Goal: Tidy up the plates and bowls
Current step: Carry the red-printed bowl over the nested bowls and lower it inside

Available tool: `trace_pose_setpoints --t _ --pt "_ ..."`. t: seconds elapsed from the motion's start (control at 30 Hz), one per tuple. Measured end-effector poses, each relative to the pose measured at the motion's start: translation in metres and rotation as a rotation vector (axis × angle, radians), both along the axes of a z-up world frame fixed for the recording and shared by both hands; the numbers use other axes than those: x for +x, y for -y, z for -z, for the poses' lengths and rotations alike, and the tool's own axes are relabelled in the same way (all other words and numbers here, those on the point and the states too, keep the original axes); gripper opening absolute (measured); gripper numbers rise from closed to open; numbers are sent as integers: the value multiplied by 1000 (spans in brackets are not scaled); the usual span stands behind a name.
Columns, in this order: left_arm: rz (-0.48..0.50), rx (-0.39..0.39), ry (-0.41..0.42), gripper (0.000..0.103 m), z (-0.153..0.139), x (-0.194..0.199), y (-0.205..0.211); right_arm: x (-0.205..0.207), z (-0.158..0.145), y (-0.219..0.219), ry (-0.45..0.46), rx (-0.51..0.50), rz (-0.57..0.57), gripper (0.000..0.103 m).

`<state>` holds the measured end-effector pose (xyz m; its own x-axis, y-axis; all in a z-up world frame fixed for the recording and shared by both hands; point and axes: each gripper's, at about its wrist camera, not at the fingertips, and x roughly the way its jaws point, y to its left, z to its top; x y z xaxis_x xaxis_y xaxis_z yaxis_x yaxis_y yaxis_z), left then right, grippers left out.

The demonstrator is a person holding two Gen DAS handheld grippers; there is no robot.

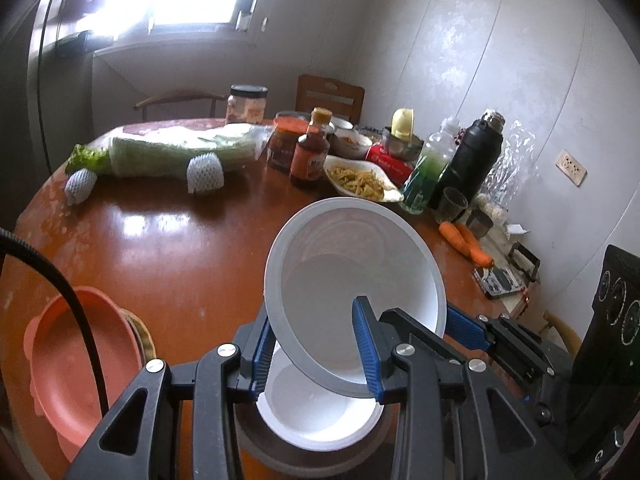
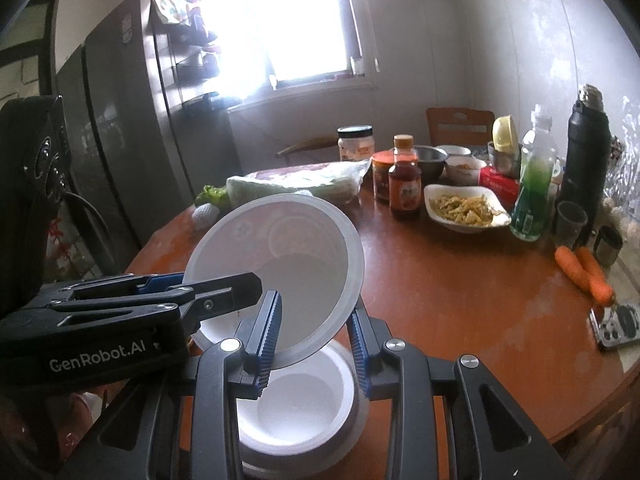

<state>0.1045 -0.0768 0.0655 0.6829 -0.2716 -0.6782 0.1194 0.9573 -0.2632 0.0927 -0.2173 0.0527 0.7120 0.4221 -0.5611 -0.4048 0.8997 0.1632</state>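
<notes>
Both tools clamp one tilted white bowl over a second bowl.

Blue-padded fingers of the left tool [image 1: 316, 350] pinch the near rim of the tilted bowl [image 1: 356, 264], one pad inside, one outside; the right tool [image 2: 314, 342] grips the same bowl's rim from the opposite side. Below it a second white bowl [image 1: 316, 412] sits upright on the round brown worktop [image 1: 180, 248]. Only the left wrist view shows the orange plate [image 1: 80, 364] at the worktop's near left edge; only the right wrist view shows the grey refrigerator [image 2: 120, 132]. Both tools point downward across the worktop toward the condiment bottles [image 2: 405, 178] and dish of food [image 2: 464, 206].
</notes>
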Motion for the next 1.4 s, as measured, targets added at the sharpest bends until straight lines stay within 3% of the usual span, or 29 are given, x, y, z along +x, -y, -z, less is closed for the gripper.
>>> trace_pose_setpoints --t 0.83,1.4 --pt "23 43 -141 38 47 -16 5 -21 44 0 -136 -19 -52 34" --pt "14 81 -168 38 60 -14 7 -20 59 -3 -162 -64 -60 34"
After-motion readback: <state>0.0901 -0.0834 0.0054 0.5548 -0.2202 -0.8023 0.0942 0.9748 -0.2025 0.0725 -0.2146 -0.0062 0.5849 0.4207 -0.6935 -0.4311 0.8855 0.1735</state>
